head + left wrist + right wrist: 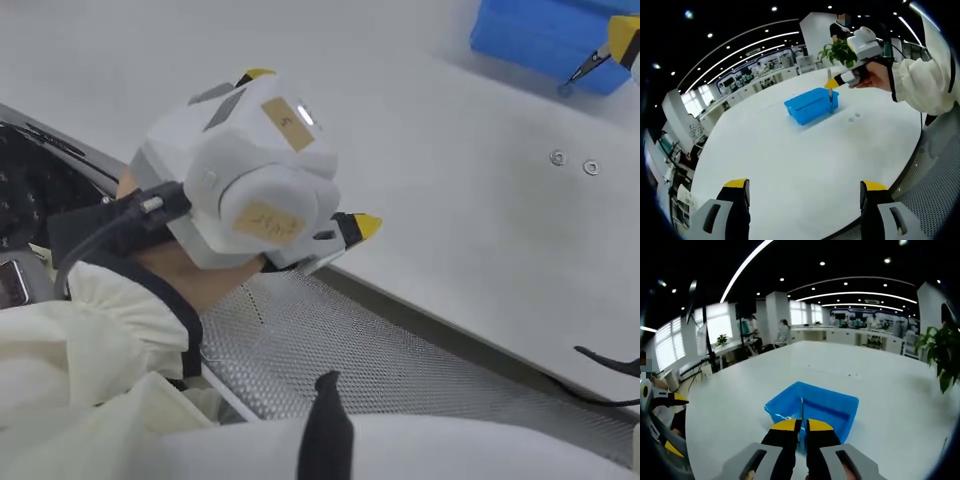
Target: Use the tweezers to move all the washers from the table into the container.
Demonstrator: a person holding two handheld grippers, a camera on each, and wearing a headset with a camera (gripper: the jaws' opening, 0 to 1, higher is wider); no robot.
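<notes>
My right gripper [802,426] is shut on slim metal tweezers [801,411], whose tips point down at the blue container [815,407]. In the head view the tweezers [585,70] reach the near wall of the container [535,35] from the right gripper [622,40]. Whether the tips hold anything is too small to tell. Two washers [557,157] [591,167] lie on the white table just in front of the container. My left gripper [805,190] stands open and holds nothing, low over the table's near edge [312,150]. From it I see the container [810,105], tweezers [830,102] and washers [853,118].
The white table [450,220] ends in a near edge that runs diagonally, with a perforated metal surface [350,350] below it. A black cable [605,358] lies at the right edge. A potted plant [837,50] stands beyond the container.
</notes>
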